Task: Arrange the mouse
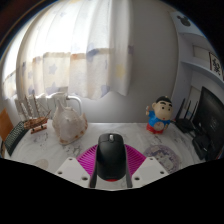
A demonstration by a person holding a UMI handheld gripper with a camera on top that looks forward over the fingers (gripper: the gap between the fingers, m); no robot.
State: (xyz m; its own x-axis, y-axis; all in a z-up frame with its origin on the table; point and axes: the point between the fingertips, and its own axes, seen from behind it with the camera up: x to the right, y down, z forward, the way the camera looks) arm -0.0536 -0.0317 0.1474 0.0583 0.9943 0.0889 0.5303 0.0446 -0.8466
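Observation:
A black computer mouse with a scroll wheel sits between my two fingers, its front end pointing away from me. My gripper is shut on the mouse, with the magenta pads pressed against its left and right sides. The mouse's rear end is hidden low down between the dark fingers. A white marbled tabletop stretches out beyond and below the mouse.
A clear glass jar and a wooden rack stand at the far left of the table. A cartoon boy figurine stands to the far right, with a round dish nearer and a black screen beside it. White curtains hang behind.

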